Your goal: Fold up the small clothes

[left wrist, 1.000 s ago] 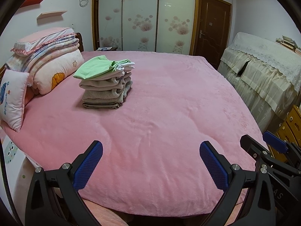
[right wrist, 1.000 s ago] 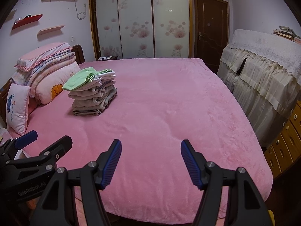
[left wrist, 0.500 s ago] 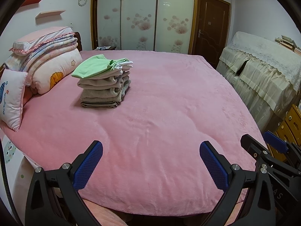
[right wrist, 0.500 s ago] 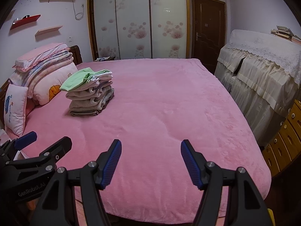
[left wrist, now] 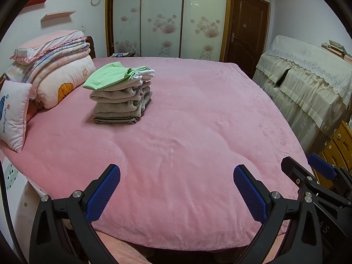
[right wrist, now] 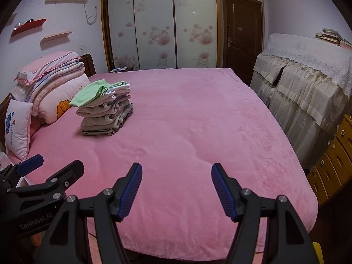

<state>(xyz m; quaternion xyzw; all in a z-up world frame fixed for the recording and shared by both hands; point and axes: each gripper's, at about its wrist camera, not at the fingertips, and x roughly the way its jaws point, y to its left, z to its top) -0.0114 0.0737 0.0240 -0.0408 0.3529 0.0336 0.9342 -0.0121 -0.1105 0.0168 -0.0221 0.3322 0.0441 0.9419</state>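
A stack of folded small clothes (left wrist: 122, 94) (right wrist: 105, 110) stands on the pink bed (left wrist: 187, 136) (right wrist: 187, 127) toward its left, beige and grey pieces with a green one on top. My left gripper (left wrist: 177, 177) hangs open over the bed's near edge, nothing between its blue pads. My right gripper (right wrist: 176, 176) is open too and holds nothing. Each gripper shows in the other's view: the right gripper (left wrist: 308, 169) at the right edge, the left gripper (right wrist: 57, 165) at the lower left. Both are well short of the stack.
Pillows and folded quilts (left wrist: 50, 74) are piled at the bed's left end. A lace-covered cabinet (right wrist: 308, 83) and wooden drawers (right wrist: 330, 165) stand to the right. A sliding wardrobe (right wrist: 160, 28) and a dark door (right wrist: 242, 33) fill the far wall.
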